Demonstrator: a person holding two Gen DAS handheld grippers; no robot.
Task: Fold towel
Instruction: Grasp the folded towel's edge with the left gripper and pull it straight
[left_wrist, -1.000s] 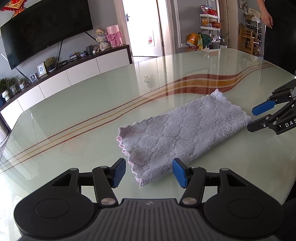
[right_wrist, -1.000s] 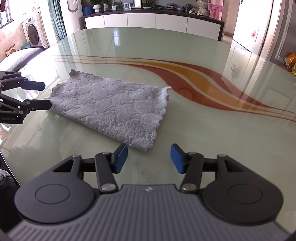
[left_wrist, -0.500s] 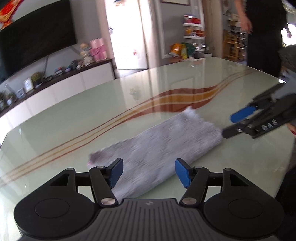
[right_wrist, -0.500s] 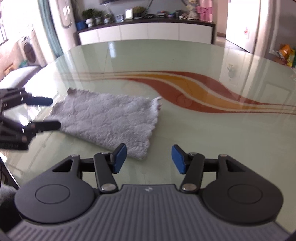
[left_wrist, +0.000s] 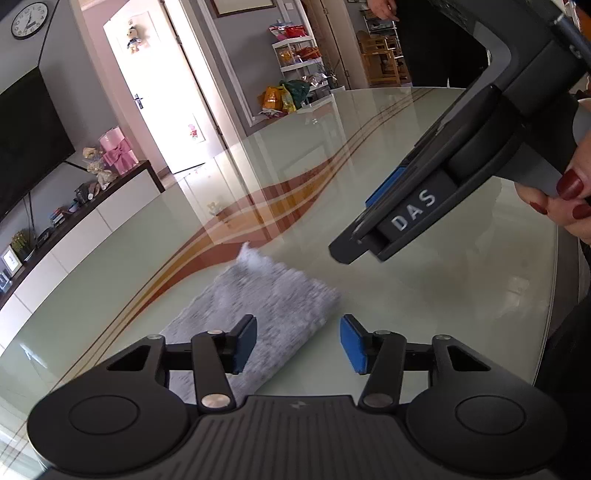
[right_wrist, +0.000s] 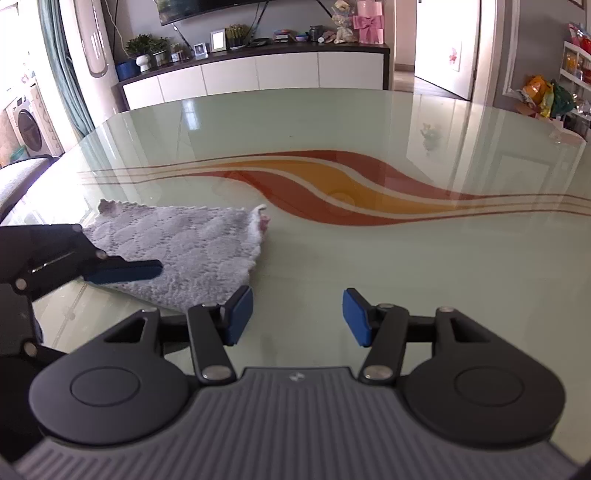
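Grey towel (right_wrist: 177, 254) flat on glass table (right_wrist: 369, 258), apparently once-folded. Left gripper (left_wrist: 297, 343) closing over near edge, nothing pinched; right gripper (right_wrist: 297, 315) half-wide, empty. Approach step; next: pinch corners.

A long low sideboard (right_wrist: 255, 70) with white fronts and a dark top stands against the grey wall. Above it hangs a dark television (left_wrist: 26, 136); on it sit potted plants (right_wrist: 142, 50), photo frames (right_wrist: 218, 40) and a pink bow-tied box (right_wrist: 367, 22). Right of the sideboard a white door (left_wrist: 155, 96) glows with daylight. Left of it a washing machine (right_wrist: 27, 127) stands by a green curtain (right_wrist: 61, 62). A round clock (left_wrist: 29, 20) hangs above the television.
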